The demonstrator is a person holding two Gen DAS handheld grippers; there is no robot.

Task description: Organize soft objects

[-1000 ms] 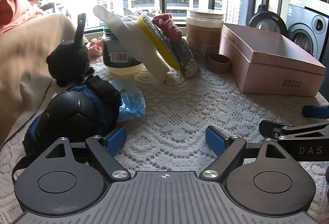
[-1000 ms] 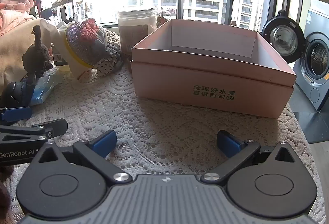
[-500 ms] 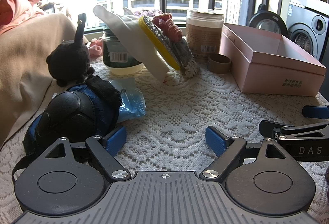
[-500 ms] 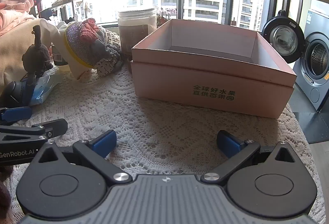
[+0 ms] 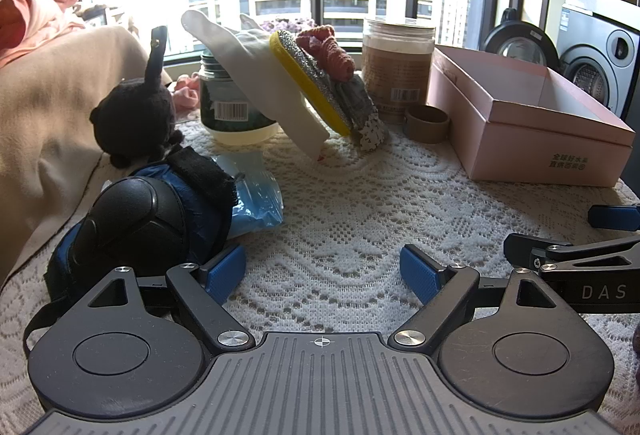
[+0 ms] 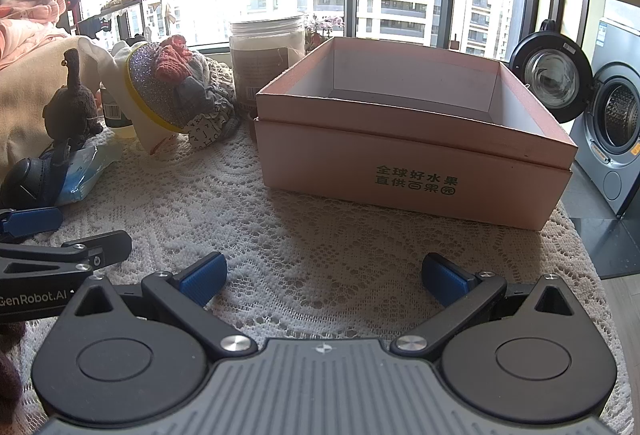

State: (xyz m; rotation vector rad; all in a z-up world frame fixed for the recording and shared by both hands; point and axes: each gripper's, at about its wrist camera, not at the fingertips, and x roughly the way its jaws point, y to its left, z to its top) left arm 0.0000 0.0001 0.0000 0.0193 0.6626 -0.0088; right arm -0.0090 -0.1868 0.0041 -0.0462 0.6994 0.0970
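- While both tools idle low over the lace cloth (image 5: 352,195), nothing is held: left gripper (image 5: 322,273) and right gripper (image 6: 323,277) each stand wide apart, empty.
- Soft things sit far left: black plush toy (image 5: 134,115), knee pad (image 5: 136,223), blue packet (image 5: 256,191), heaped glove (image 5: 260,75) and knitted pieces (image 5: 334,53).
- Pink box (image 6: 412,151) on the right looks empty; likely destination.
- Judgement: start with the nearest item, pinch its bulk squarely, lift clear of the lace, avoid the jars (image 5: 396,67).
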